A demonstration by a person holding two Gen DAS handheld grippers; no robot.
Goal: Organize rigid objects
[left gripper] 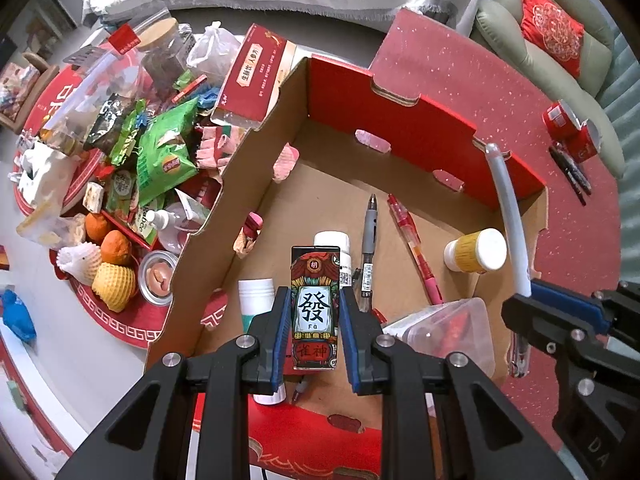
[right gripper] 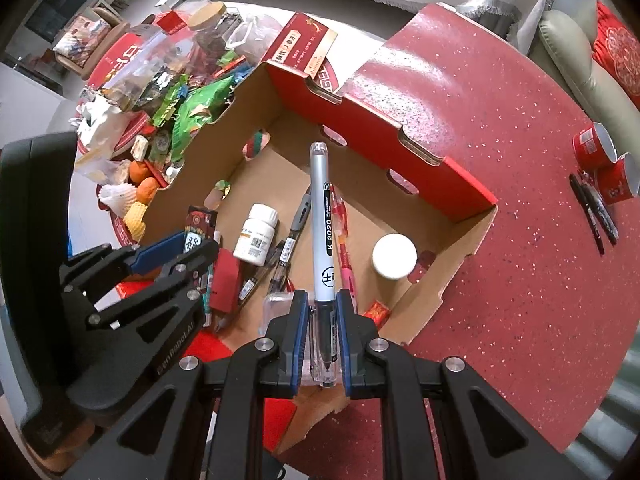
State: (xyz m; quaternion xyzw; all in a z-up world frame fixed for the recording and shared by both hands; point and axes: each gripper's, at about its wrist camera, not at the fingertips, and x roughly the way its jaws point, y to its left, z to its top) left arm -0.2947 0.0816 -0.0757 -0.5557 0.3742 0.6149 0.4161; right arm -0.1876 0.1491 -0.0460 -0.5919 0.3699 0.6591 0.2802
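Low in both frames, the left gripper pinched a small decorated box and the right gripper clamped a silver pen, both hanging over the cardboard box, apparently to drop them among the collected pens and bottles.

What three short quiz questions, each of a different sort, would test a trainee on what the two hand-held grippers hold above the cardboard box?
1. True or false: the right hand-held gripper is shut on a silver pen.
2. Multiple choice: the left hand-held gripper holds (A) a white pill bottle, (B) a lighter printed with a mahjong character, (C) a pink pen.
3. Short answer: where do the black pens outside the cardboard box lie?

Key:
1. True.
2. B.
3. On the red tablecloth, beside the red paper cups.
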